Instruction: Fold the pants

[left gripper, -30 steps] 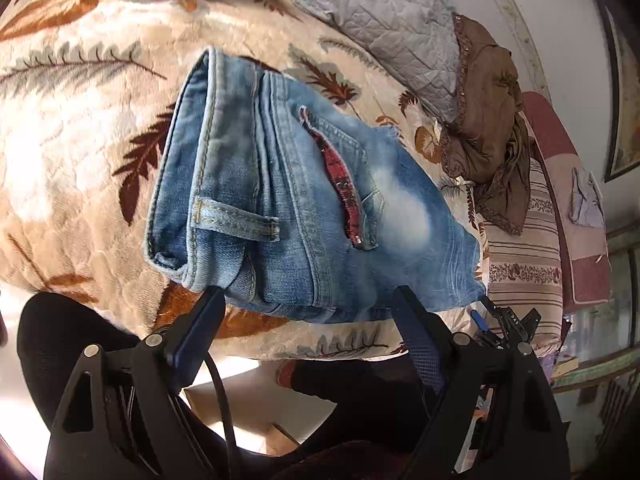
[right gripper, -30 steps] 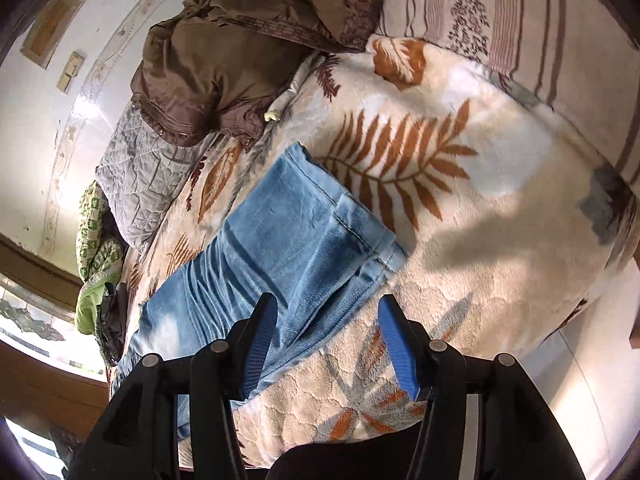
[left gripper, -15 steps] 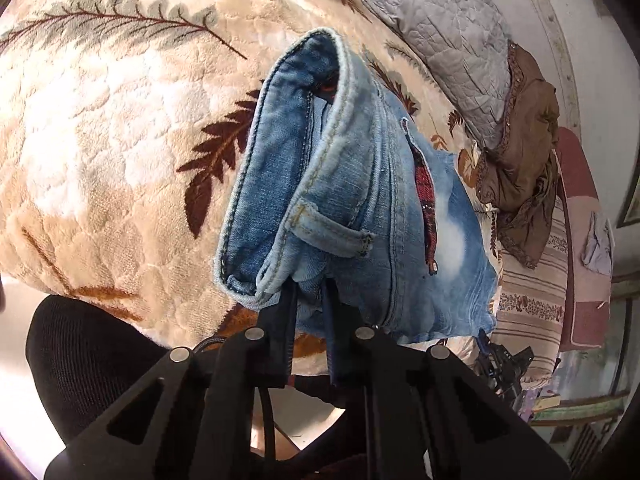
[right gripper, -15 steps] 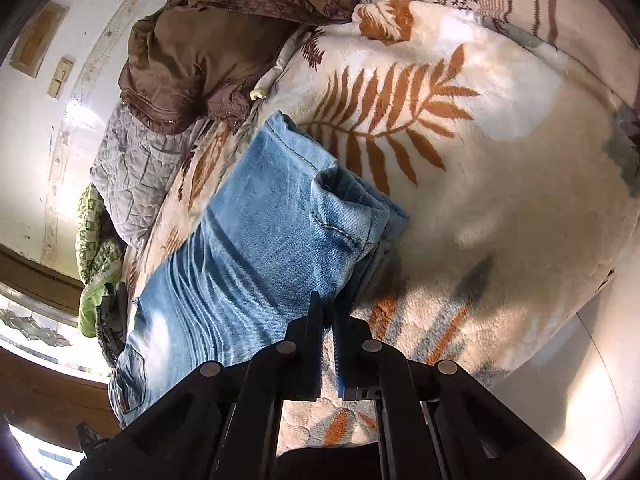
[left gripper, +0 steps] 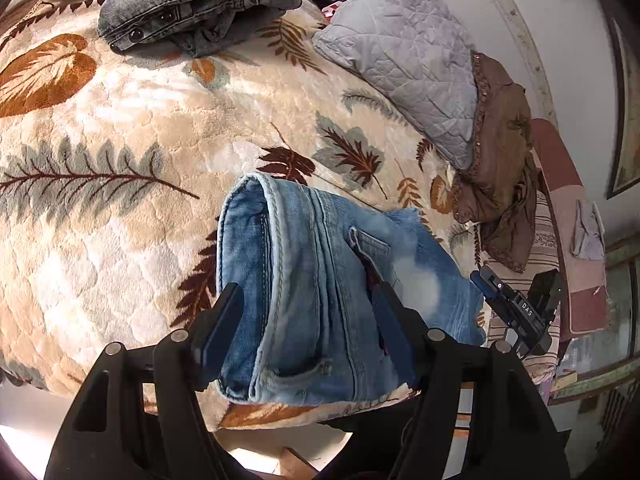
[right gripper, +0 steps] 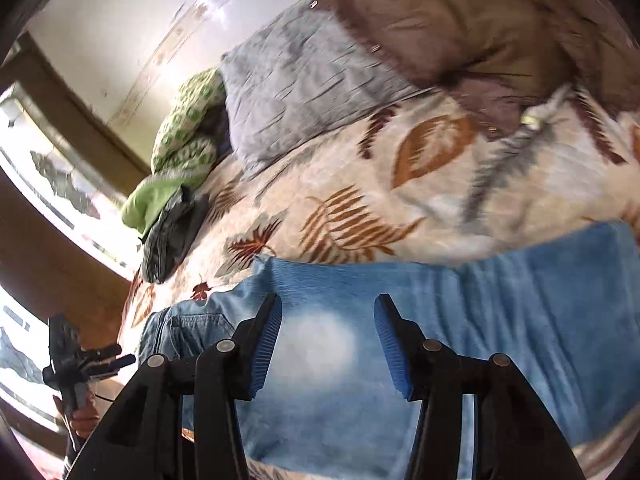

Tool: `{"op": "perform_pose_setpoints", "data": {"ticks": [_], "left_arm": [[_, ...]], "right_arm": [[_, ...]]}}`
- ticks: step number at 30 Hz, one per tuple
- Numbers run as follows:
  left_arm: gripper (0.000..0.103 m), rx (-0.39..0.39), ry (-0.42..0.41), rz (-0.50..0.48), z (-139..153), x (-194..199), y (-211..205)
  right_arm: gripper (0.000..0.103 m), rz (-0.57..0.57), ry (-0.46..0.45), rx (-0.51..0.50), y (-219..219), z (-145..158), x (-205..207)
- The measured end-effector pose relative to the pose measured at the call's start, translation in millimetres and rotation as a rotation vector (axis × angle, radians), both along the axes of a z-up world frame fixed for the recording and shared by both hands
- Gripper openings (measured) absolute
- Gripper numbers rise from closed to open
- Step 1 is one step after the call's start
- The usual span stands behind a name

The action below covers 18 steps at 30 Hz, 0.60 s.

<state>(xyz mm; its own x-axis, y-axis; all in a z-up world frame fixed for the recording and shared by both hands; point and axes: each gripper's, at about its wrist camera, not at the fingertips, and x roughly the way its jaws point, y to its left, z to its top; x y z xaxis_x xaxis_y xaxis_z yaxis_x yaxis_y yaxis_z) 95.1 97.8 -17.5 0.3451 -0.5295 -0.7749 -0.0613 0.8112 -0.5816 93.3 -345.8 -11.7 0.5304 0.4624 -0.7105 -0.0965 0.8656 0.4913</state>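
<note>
Faded blue denim pants, folded, are laid on the leaf-patterned plush blanket of the bed. The left tool is being opened astride the waistband fold; the right tool is opening above the fabric, nothing gripped.

One legible mark: white letters "DAS" are showing on the black body of the right gripper, at the right edge of the left wrist view, lower middle. Nothing else is reading clearly: the framed picture at far right is giving no legible text.
</note>
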Motion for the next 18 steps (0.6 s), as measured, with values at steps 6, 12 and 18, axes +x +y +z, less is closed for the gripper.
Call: {"op": "perform_pose_setpoints", "data": {"ticks": [6, 12, 18], "left_arm": [[0.056, 0.015, 0.073, -0.026, -28, 21, -9], [0.025, 0.076, 0.069, -0.098, -39, -2, -26], [0.025, 0.103, 0.064, -0.088, -46, -15, -28]], "right_arm": [[0.056, 0.151, 0.108, -0.14, 86, -43, 90], [0.002, 0.234, 0.016, -0.25, 111, -31, 85], [0.003, 0.154, 0.079, -0.32, 109, -58, 94]]}}
